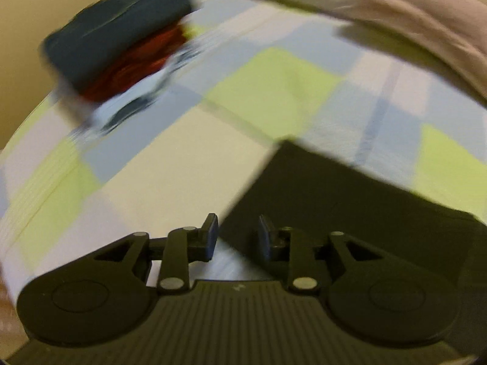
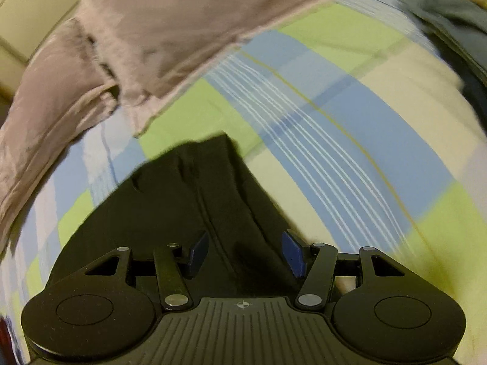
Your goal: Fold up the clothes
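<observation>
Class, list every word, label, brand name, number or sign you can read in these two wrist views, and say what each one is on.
Readable words, brands or numbers: none.
Right tongs, on the body: a small crosshair sign, no letters.
Left tongs, on the body: a faint pale mark, too blurred to read.
Stacked clothes, checked bedsheet, black garment: no print visible.

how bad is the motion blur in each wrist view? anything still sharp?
Left wrist view: heavy smear across the checked sheet and the folded stack; only the left claw is crisp. Right wrist view: milder blur; the sheet's stripes streak, while the black garment and right claw read clearly. Both show warm yellow light and fisheye bending.
</observation>
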The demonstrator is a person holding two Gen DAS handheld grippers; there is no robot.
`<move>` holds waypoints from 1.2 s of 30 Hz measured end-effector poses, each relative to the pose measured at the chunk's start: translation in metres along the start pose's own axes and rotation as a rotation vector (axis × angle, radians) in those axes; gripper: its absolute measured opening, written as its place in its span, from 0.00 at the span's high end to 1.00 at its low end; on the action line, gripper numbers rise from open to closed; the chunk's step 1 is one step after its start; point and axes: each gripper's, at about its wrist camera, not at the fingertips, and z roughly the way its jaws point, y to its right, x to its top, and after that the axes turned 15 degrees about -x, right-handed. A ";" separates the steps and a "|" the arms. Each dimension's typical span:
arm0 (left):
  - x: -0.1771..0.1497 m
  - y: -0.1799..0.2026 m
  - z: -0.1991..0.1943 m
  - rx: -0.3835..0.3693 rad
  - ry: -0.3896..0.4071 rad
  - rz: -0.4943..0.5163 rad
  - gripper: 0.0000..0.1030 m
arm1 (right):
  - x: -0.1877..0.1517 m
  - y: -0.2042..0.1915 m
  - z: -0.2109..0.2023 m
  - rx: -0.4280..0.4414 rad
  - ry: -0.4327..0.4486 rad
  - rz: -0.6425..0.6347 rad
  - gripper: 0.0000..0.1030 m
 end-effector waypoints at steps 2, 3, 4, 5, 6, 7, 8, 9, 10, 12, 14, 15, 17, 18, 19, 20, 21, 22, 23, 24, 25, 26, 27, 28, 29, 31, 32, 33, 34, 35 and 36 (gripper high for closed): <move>0.008 0.019 0.004 -0.027 0.001 0.031 0.75 | 0.015 -0.008 0.012 0.053 0.018 -0.042 0.44; 0.011 0.026 0.005 -0.036 0.001 0.038 0.75 | 0.021 -0.011 0.018 0.075 0.027 -0.062 0.44; 0.014 0.032 0.006 -0.045 0.001 0.046 0.75 | 0.028 -0.014 0.027 0.089 0.026 -0.075 0.44; 0.017 0.039 0.007 -0.053 0.000 0.053 0.75 | 0.034 -0.016 0.035 0.103 0.023 -0.088 0.44; 0.019 0.046 0.008 -0.062 0.000 0.060 0.74 | 0.040 -0.016 0.045 0.112 0.010 -0.086 0.45; 0.022 0.053 0.009 -0.071 0.000 0.067 0.73 | 0.045 -0.015 0.055 0.121 -0.004 -0.083 0.45; 0.022 0.056 0.011 -0.075 -0.005 0.069 0.73 | 0.047 -0.013 0.064 0.131 -0.020 -0.079 0.45; 0.019 0.058 0.012 -0.077 -0.011 0.068 0.73 | 0.050 -0.011 0.072 0.141 -0.036 -0.076 0.45; 0.017 0.060 0.014 -0.080 -0.018 0.067 0.73 | 0.051 -0.010 0.075 0.148 -0.033 -0.077 0.45; 0.013 0.064 0.017 -0.082 -0.030 0.065 0.73 | 0.052 -0.008 0.078 0.160 -0.018 -0.081 0.77; 0.008 0.067 0.019 -0.080 -0.033 0.064 0.73 | 0.052 -0.009 0.071 0.162 0.024 -0.122 0.86; 0.007 0.068 0.019 -0.075 -0.029 0.066 0.73 | 0.052 -0.008 0.064 0.164 0.067 -0.126 0.89; 0.005 0.072 0.018 -0.073 -0.014 0.076 0.73 | 0.053 -0.005 0.047 0.171 0.159 -0.123 0.91; 0.004 0.073 0.019 -0.073 -0.010 0.083 0.73 | 0.054 -0.002 0.044 0.162 0.197 -0.099 0.91; 0.003 0.074 0.020 -0.070 -0.012 0.089 0.73 | 0.054 0.000 0.047 0.131 0.220 -0.082 0.91; 0.002 0.075 0.022 -0.064 -0.018 0.097 0.73 | 0.054 -0.002 0.058 0.098 0.190 -0.084 0.90; 0.001 0.075 0.023 -0.053 -0.024 0.104 0.73 | 0.053 -0.004 0.071 0.065 0.150 -0.090 0.84; 0.001 0.074 0.024 -0.042 -0.029 0.107 0.73 | 0.053 -0.004 0.082 0.048 0.117 -0.086 0.82; 0.002 0.072 0.023 -0.036 -0.031 0.100 0.73 | 0.055 0.000 0.083 0.060 0.117 -0.057 0.78; 0.002 0.067 0.022 -0.035 -0.029 0.084 0.72 | 0.057 0.004 0.081 0.062 0.104 -0.025 0.64; 0.003 0.062 0.021 -0.036 -0.025 0.064 0.70 | 0.058 0.006 0.076 0.054 0.091 -0.003 0.53; 0.004 0.055 0.020 -0.031 -0.022 0.035 0.68 | 0.057 0.008 0.069 0.037 0.089 0.003 0.36; 0.003 0.047 0.019 -0.025 -0.020 -0.002 0.64 | 0.055 0.009 0.062 0.033 0.094 -0.007 0.32; 0.002 0.039 0.019 -0.025 -0.019 -0.045 0.62 | 0.052 0.009 0.055 0.031 0.100 -0.019 0.32; 0.000 0.030 0.018 -0.029 -0.019 -0.089 0.62 | 0.048 0.009 0.050 0.034 0.089 -0.025 0.32; -0.007 0.014 0.017 -0.038 -0.019 -0.178 0.61 | 0.035 0.014 0.041 0.040 0.058 -0.005 0.32; -0.011 0.006 0.016 -0.042 -0.020 -0.223 0.61 | 0.028 0.017 0.037 0.036 0.044 0.013 0.32; -0.014 -0.003 0.015 -0.046 -0.020 -0.267 0.61 | 0.021 0.019 0.034 0.026 0.032 0.033 0.32; -0.017 -0.011 0.014 -0.051 -0.020 -0.311 0.61 | 0.014 0.021 0.031 0.015 0.021 0.053 0.32; -0.021 -0.019 0.014 -0.055 -0.020 -0.356 0.61 | 0.006 0.023 0.028 0.002 0.012 0.075 0.32; -0.024 -0.027 0.013 -0.059 -0.021 -0.400 0.61 | -0.001 0.024 0.025 -0.008 0.011 0.092 0.32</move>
